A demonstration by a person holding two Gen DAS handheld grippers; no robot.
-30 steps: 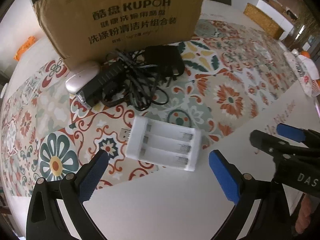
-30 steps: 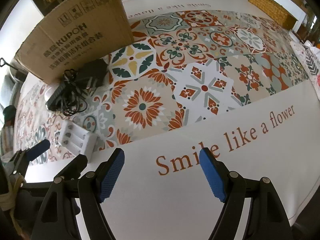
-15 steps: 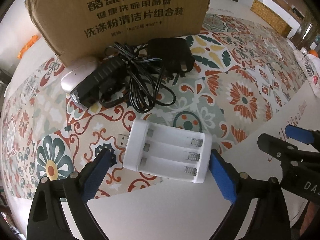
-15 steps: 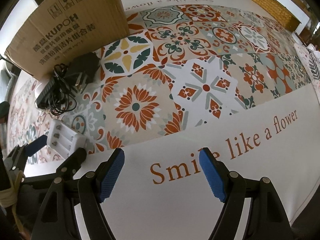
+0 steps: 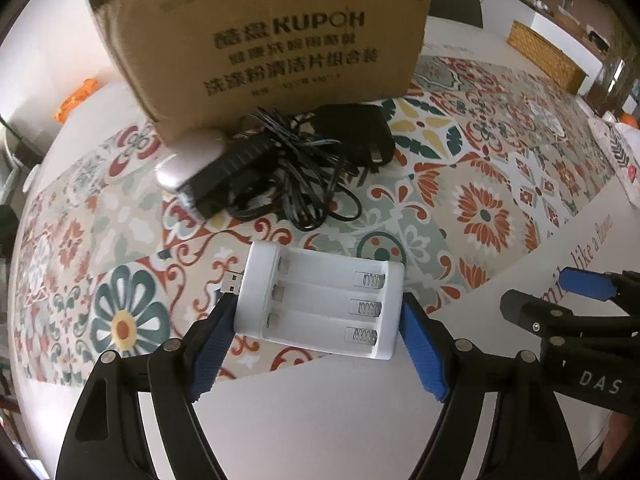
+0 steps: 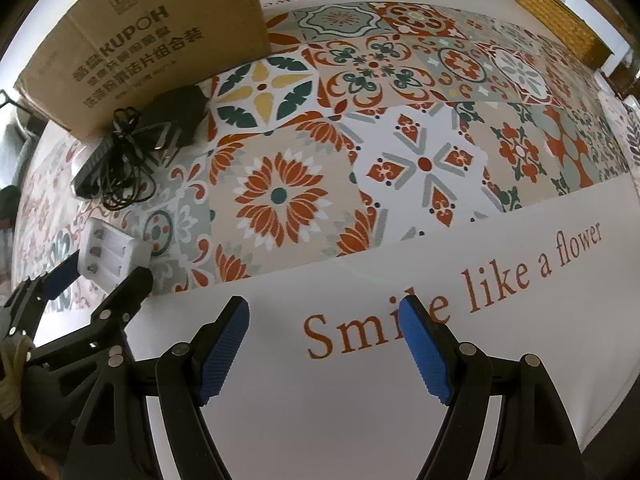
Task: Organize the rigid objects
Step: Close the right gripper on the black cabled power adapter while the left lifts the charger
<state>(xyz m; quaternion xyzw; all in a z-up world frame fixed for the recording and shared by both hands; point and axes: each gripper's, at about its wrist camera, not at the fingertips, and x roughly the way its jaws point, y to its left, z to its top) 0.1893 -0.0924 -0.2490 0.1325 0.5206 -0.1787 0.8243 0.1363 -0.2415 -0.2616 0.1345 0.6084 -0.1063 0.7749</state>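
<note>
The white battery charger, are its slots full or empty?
Empty. In the left wrist view the battery charger lies face up with all three bays bare, their springs and contacts exposed and no cells in them.

The left gripper (image 5: pixel 318 344) is closing around a white battery charger (image 5: pixel 320 304), its blue pads at both ends. Beyond it lie a tangled black adapter (image 5: pixel 304 164) and a cardboard box (image 5: pixel 260 40).
</note>
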